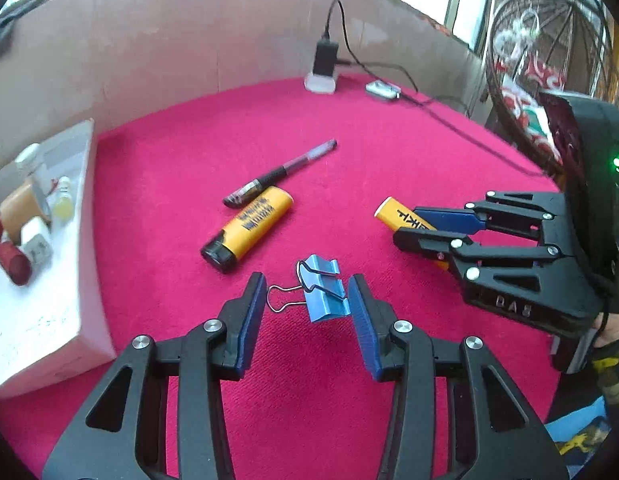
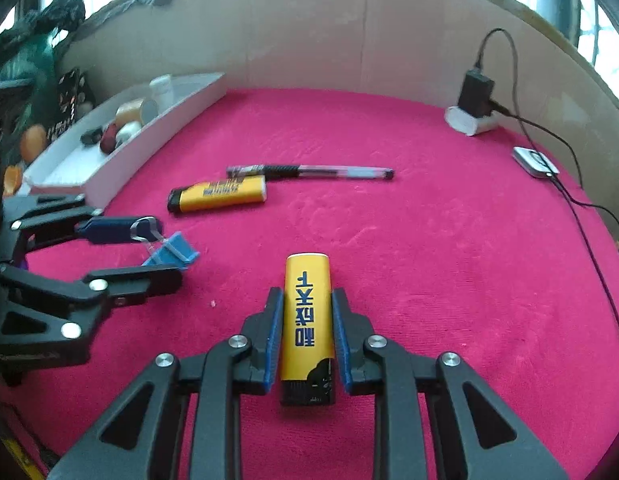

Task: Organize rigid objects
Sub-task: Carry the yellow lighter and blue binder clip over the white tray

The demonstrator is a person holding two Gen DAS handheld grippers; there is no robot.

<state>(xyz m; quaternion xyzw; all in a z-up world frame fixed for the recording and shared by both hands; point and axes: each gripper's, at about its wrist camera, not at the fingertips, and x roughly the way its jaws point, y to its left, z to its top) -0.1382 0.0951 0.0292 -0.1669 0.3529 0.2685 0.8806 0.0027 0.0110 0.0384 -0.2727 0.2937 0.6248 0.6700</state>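
Note:
On the pink cloth (image 1: 309, 380), my left gripper (image 1: 307, 280) is shut on a blue binder clip (image 1: 325, 300). One pad touches its wire handle and the other its blue body. From the right wrist view the clip (image 2: 171, 252) sits between the left gripper's (image 2: 167, 250) fingers. My right gripper (image 2: 306, 292) is shut on a yellow lighter (image 2: 307, 312) that points away along the fingers. In the left wrist view that lighter (image 1: 393, 212) sticks out of the right gripper (image 1: 407, 224). A second yellow lighter (image 1: 249, 232) and a black pen (image 1: 281, 172) lie mid-cloth.
A white box (image 1: 85, 240) holding several small items stands at the cloth's left edge. A black charger (image 1: 324, 60) on a white base, a small white device (image 1: 383, 90) and their cable lie at the back. A cardboard wall (image 2: 309, 40) rings the cloth. A wire basket (image 1: 529, 60) stands right.

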